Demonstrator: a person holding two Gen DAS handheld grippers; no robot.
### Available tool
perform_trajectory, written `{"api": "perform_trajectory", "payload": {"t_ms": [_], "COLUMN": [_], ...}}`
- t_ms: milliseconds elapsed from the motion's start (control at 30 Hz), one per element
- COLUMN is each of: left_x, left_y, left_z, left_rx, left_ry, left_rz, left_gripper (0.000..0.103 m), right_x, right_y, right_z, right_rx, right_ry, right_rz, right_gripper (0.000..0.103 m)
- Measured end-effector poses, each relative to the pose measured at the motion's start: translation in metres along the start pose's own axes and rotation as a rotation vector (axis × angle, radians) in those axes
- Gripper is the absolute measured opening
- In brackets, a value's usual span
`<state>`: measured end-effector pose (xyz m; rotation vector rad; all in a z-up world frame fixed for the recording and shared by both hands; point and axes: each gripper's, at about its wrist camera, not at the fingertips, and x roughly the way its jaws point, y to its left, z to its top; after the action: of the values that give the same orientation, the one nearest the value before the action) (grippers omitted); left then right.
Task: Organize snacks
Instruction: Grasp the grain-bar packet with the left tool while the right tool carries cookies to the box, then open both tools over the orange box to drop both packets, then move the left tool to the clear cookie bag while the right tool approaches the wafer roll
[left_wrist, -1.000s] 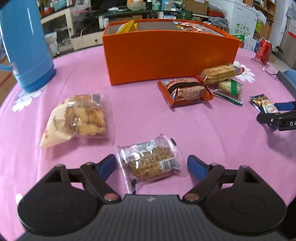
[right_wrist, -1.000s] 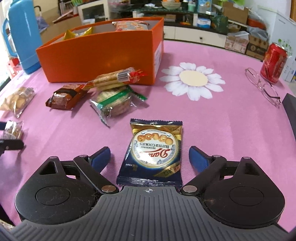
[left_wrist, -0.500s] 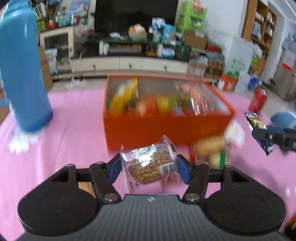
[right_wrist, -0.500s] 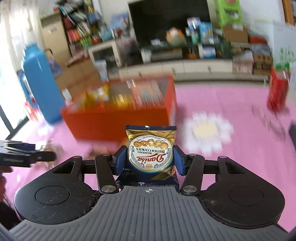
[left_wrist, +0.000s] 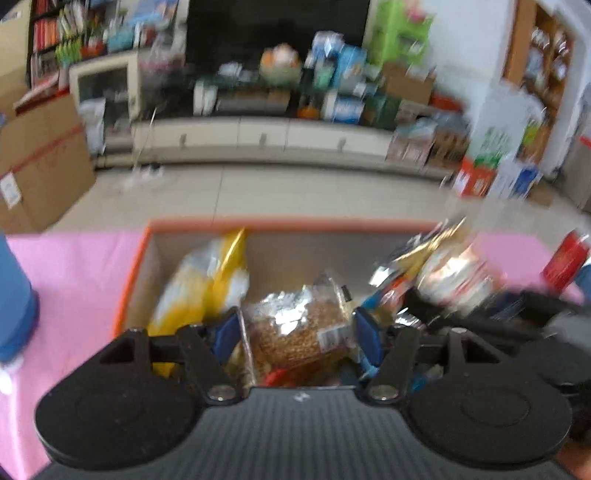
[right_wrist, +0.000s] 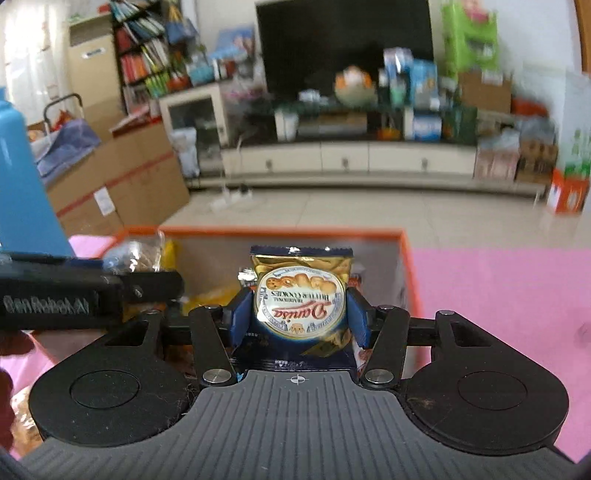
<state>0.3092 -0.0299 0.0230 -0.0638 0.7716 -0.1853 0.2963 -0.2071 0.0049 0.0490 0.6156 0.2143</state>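
My left gripper (left_wrist: 297, 334) holds a clear packet of brown grain bar (left_wrist: 299, 343) between its blue pads, over the open orange box (left_wrist: 288, 224); its jaws are opening slightly with the packet still between them. My right gripper (right_wrist: 298, 319) grips a dark blue and gold butter cookie packet (right_wrist: 301, 291) upright above the right half of the orange box (right_wrist: 280, 232); its jaws are also opening a little around the packet. One of the left gripper's fingers (right_wrist: 147, 286) crosses the left of the right wrist view. The left wrist view is blurred.
A yellow bag (left_wrist: 199, 284) and other snacks lie inside the box. A blue thermos (left_wrist: 14, 306) stands left of it on the pink tablecloth (right_wrist: 498, 295), and a red can (left_wrist: 565, 258) is at the right. Cardboard boxes and a TV cabinet stand on the floor beyond.
Both grippers closed on their packets on the table, lifted them and carried them forward until they hang over the orange box, side by side.
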Motion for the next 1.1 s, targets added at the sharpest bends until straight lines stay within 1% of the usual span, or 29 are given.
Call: {"api": "perform_trajectory", "payload": {"t_ms": [33, 67, 100, 133, 167, 200, 233, 267, 333, 367, 400, 467, 533, 600, 667, 767, 833, 933, 1000, 1100], "left_x": [0.005, 0.004, 0.003, -0.001, -0.006, -0.014, -0.021, -0.030, -0.047, -0.057, -0.067, -0.087, -0.109, -0.127, -0.141, -0.154, -0.161, -0.163, -0.163, -0.162], "left_y": [0.008, 0.016, 0.022, 0.028, 0.029, 0.030, 0.029, 0.028, 0.025, 0.022, 0.018, 0.012, 0.012, 0.015, 0.017, 0.018, 0.018, 0.019, 0.022, 0.030], "left_z": [-0.002, -0.003, -0.001, 0.000, 0.002, 0.003, 0.003, 0.003, 0.002, -0.001, -0.005, -0.014, -0.034, -0.060, -0.091, -0.129, -0.148, -0.157, -0.158, -0.160], "left_rx": [-0.034, -0.084, -0.124, -0.157, -0.163, -0.161, -0.159, -0.155, -0.131, -0.116, -0.097, -0.044, -0.003, 0.023, 0.042, 0.069, 0.083, 0.094, 0.099, 0.076], "left_ry": [0.010, 0.002, -0.001, -0.005, -0.020, -0.043, -0.060, -0.077, -0.101, -0.109, -0.114, -0.124, -0.130, -0.110, -0.073, -0.030, -0.019, -0.007, -0.004, -0.001], "left_rz": [-0.010, -0.045, -0.069, -0.083, -0.085, -0.090, -0.097, -0.094, -0.076, -0.068, -0.051, -0.016, 0.003, 0.013, 0.027, 0.060, 0.078, 0.074, 0.084, 0.091], "left_gripper": [0.064, 0.065, 0.070, 0.071, 0.073, 0.078, 0.080, 0.083, 0.084, 0.088, 0.094, 0.094, 0.094, 0.094, 0.094, 0.094, 0.095, 0.095, 0.095, 0.095], "right_x": [0.003, 0.006, 0.005, 0.003, 0.003, 0.001, -0.004, -0.010, -0.026, -0.035, -0.044, -0.062, -0.075, -0.091, -0.108, -0.131, -0.145, -0.160, -0.162, -0.157], "right_y": [0.002, 0.007, 0.010, 0.012, 0.011, 0.009, 0.008, 0.007, 0.006, 0.005, 0.004, 0.003, 0.001, -0.001, -0.004, -0.008, -0.009, -0.008, -0.007, -0.007], "right_z": [-0.003, -0.004, -0.005, -0.005, -0.003, -0.002, 0.000, 0.001, 0.004, 0.002, 0.000, -0.007, -0.016, -0.031, -0.051, -0.083, -0.101, -0.125, -0.136, -0.139], "right_rx": [-0.029, -0.072, -0.101, -0.113, -0.109, -0.096, -0.079, -0.063, -0.042, -0.039, -0.039, -0.045, -0.043, -0.035, -0.015, 0.035, 0.055, 0.044, 0.035, 0.036], "right_ry": [-0.013, -0.005, -0.008, -0.007, -0.005, -0.008, -0.025, -0.041, -0.066, -0.074, -0.079, -0.080, -0.064, -0.041, -0.020, 0.027, 0.051, 0.074, 0.095, 0.115], "right_rz": [-0.027, -0.046, -0.047, -0.044, -0.043, -0.040, -0.034, -0.024, -0.006, -0.009, -0.014, -0.020, -0.019, -0.009, -0.005, 0.021, 0.042, 0.023, 0.004, -0.014], "right_gripper": [0.039, 0.039, 0.042, 0.047, 0.055, 0.066, 0.073, 0.077, 0.088, 0.090, 0.091, 0.093, 0.094, 0.094, 0.094, 0.094, 0.094, 0.094, 0.094, 0.094]}}
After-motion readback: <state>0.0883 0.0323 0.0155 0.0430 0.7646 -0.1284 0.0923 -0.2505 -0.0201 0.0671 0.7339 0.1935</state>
